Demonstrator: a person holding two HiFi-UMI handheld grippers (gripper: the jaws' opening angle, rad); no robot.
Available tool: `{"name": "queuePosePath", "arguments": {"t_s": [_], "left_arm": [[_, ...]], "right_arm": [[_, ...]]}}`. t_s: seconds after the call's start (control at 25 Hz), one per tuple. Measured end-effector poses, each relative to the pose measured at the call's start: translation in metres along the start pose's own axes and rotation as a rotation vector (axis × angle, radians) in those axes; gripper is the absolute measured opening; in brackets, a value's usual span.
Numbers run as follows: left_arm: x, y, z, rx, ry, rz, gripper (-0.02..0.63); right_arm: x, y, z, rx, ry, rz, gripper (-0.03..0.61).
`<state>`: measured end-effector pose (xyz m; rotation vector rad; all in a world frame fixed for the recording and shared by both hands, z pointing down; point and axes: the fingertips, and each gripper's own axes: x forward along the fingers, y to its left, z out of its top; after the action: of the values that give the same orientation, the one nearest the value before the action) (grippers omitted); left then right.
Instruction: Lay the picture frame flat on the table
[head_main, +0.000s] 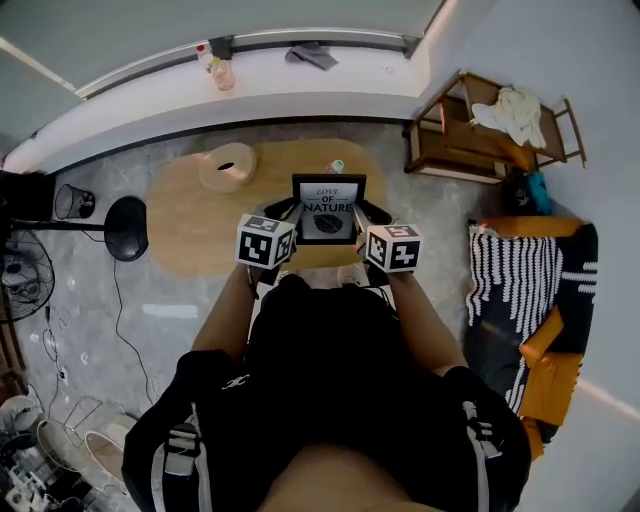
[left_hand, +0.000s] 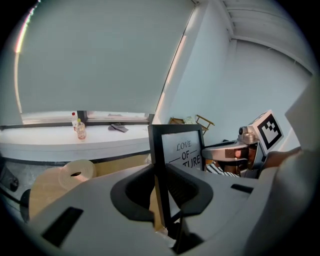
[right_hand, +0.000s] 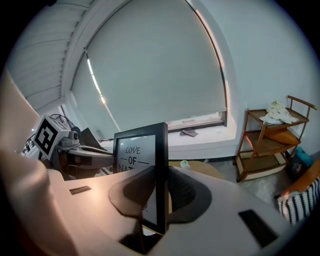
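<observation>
A black picture frame (head_main: 328, 208) with a "LOVE OF NATURE" print is held off the table between both grippers, its print facing me. My left gripper (head_main: 290, 218) is shut on the frame's left edge, and in the left gripper view that edge (left_hand: 158, 165) stands upright between the jaws. On the right edge my right gripper (head_main: 366, 218) is shut as well; the right gripper view has this edge (right_hand: 161, 170) clamped in the same way. The frame's lower part is hidden behind the gripper bodies. The oval wooden table (head_main: 195, 215) lies beyond and below the frame.
A roll of paper (head_main: 228, 165) and a small green-capped object (head_main: 337, 166) sit on the table. A bottle (head_main: 222, 72) and a cloth (head_main: 312, 54) lie on the window sill. A wooden shelf cart (head_main: 490, 135) and a striped chair (head_main: 530, 290) stand at the right, a black stand base (head_main: 127, 228) at the left.
</observation>
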<state>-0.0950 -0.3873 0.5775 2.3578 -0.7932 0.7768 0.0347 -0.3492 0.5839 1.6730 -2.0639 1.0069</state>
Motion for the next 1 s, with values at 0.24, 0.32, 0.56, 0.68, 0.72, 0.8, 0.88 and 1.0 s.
{"name": "queuePosePath", "arguments": {"t_s": [0.24,0.32,0.56,0.68,0.72,0.8,0.88,1.0], "left_arm": [[0.039,-0.004,-0.024,-0.012,0.101,-0.055,0.084],[0.053,-0.003,-0.035,-0.019,0.138,-0.067,0.083],[0.091,0.006,-0.07,-0.05,0.227,-0.087,0.081],[0.111,0.015,-0.089,-0.077,0.267,-0.087,0.081],[0.117,0.018,-0.096,-0.085,0.281,-0.087,0.08],[0.131,0.023,-0.111,-0.098,0.31,-0.089,0.08],[0.146,0.028,-0.129,-0.114,0.341,-0.094,0.078],[0.173,0.036,-0.16,-0.155,0.39,-0.103,0.074]], "right_arm": [[0.015,-0.031,-0.034,0.072,0.083,-0.038,0.095],[0.022,-0.04,-0.047,0.092,0.113,-0.044,0.094],[0.051,-0.064,-0.084,0.129,0.199,-0.05,0.094],[0.069,-0.073,-0.102,0.146,0.244,-0.041,0.094],[0.076,-0.077,-0.11,0.152,0.261,-0.04,0.094],[0.09,-0.085,-0.126,0.168,0.297,-0.037,0.094],[0.105,-0.095,-0.145,0.19,0.334,-0.033,0.094],[0.13,-0.111,-0.176,0.21,0.396,-0.031,0.092]]}}
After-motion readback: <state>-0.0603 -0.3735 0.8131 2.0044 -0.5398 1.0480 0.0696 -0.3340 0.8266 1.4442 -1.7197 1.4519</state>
